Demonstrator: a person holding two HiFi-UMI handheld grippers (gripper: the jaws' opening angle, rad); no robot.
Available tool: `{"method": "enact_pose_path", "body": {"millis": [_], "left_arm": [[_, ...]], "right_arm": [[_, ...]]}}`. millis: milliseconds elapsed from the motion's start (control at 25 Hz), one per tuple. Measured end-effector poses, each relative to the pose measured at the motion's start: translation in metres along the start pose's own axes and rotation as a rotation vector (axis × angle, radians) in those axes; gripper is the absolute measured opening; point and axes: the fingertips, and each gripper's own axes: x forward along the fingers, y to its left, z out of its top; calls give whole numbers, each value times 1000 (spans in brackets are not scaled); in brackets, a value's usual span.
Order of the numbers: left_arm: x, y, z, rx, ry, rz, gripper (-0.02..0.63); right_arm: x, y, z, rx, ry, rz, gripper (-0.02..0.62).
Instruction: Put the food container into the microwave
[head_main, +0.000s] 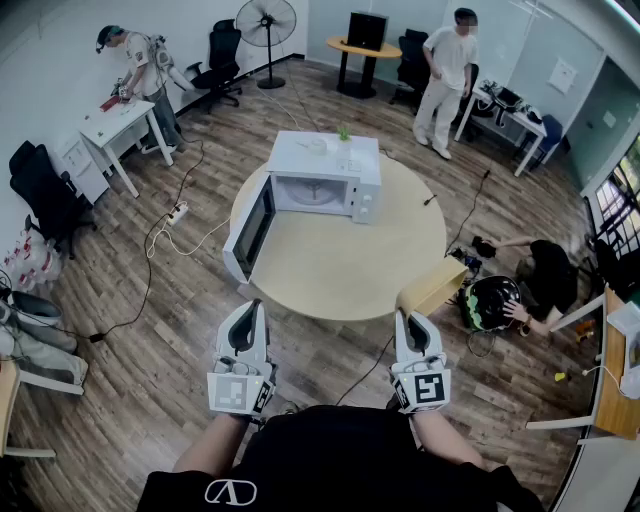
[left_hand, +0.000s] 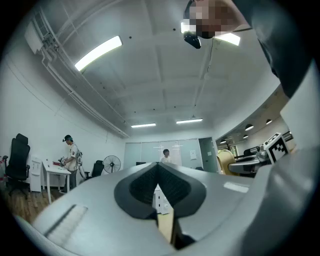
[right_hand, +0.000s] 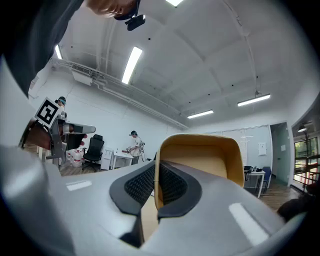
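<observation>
food container (head_main: 432, 287) in right tool (head_main: 413, 318), near open microwave (head_main: 322, 180)

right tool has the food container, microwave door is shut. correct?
Not quite. The door of the microwave is open, swung out from the cavity, as the head view shows. The rest holds: the right tool is shut on the rim of the food container.
</observation>
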Motion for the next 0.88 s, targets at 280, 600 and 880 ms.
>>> {"method": "enact_pose_path", "body": {"millis": [280,600,880], "left_arm": [[0,-7,-3,-13,8,-14,0],[0,-13,-6,-19,14,-29,0],[-1,-24,-11,-32,35,-24,0]], "right_arm": [[-7,2,-5,2,22,-3,14],[-13,5,-1,24,-12,23,15],[-17,6,-3,21,-3,51,15]]}}
